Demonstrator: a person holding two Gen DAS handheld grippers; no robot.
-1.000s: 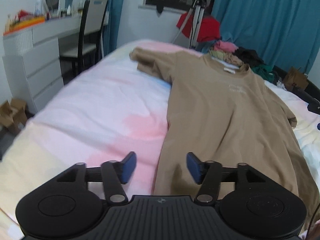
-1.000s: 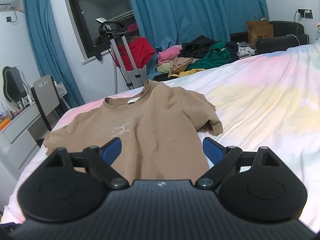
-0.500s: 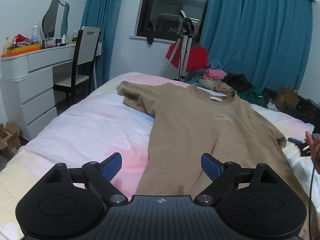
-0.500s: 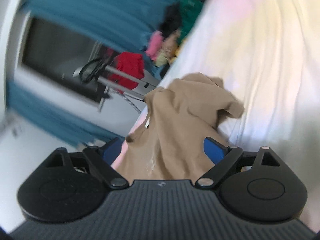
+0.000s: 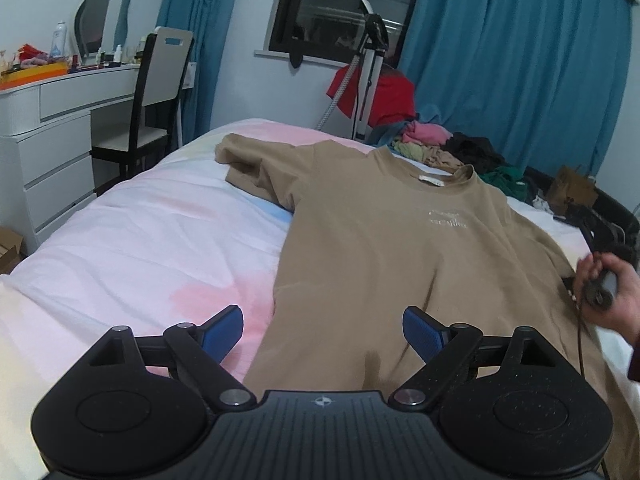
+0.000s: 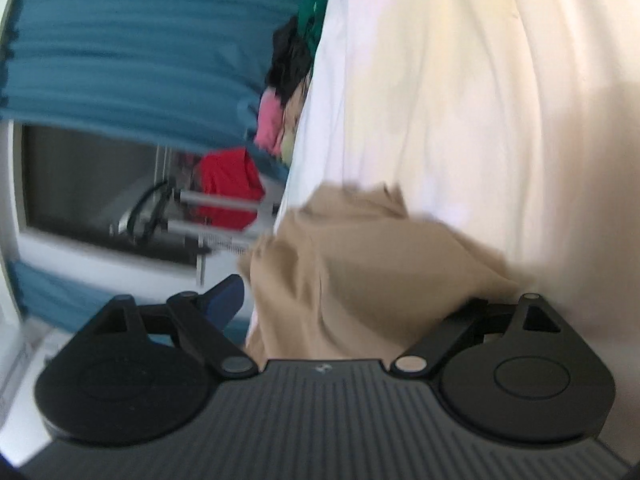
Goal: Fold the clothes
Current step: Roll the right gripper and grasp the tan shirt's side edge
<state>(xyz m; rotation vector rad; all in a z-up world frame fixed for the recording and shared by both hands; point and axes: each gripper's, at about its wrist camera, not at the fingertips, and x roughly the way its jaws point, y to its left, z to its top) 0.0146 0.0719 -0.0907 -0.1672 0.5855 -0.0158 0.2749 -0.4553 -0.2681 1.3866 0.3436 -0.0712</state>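
1. The tan T-shirt (image 5: 384,248) lies flat, face up, on the bed (image 5: 152,240), spread ready for folding; its sleeves reach out to either side.
2. The left tongs (image 5: 322,330) hover released over the hem; their jaws have just been opening, with nothing between them.
3. The right tongs (image 6: 340,292) stand released, rolled sideways since a second ago, closing on the near sleeve; one pad is hidden behind cloth.

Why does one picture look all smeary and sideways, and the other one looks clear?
Right wrist view: smeared by motion blur and tipped sideways, so the bed runs up the frame and the tan T-shirt looks streaky. Left wrist view: sharp, though the fisheye lens bends the blue curtains at the edges, and a ceiling light glares in the dark window.
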